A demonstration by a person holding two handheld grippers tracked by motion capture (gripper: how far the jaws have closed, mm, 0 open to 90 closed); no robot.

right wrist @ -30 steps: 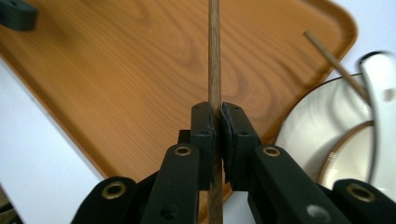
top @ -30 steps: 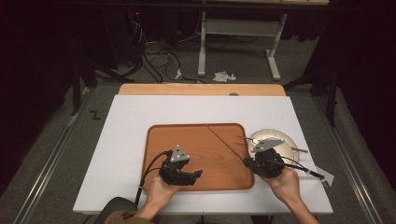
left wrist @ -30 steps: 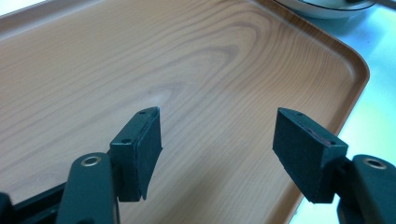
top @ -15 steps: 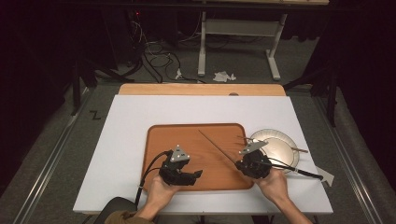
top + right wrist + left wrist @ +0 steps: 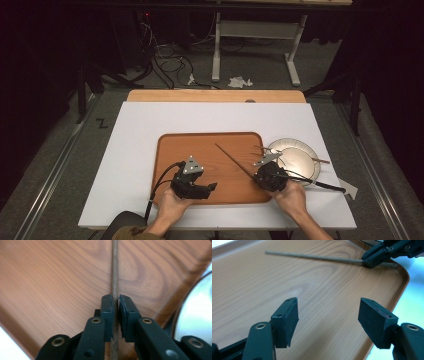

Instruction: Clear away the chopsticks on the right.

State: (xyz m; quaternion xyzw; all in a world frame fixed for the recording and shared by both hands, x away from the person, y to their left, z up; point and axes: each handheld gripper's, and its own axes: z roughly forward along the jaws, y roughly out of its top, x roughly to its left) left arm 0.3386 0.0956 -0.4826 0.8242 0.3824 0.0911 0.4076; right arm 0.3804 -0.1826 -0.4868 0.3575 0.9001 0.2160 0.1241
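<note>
Right gripper (image 5: 115, 315) clenched on thin brown stick (image 5: 235, 160) above wooden tray (image 5: 200, 150), near right rim beside white plate (image 5: 300, 162). Left gripper (image 5: 328, 320) released, bare woodgrain beneath.

High view looks fwd and down from above the person's side, far off, while both gripper views sit close behind their own jaws, low over the wooden tray (image 5: 210, 150), sharing the thin stick (image 5: 312, 257) ahead.

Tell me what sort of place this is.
Probably a lab or recording workspace, not a dining room: a white table on grey carpet, tangled cables on the floor behind, and dark curtains around.
</note>
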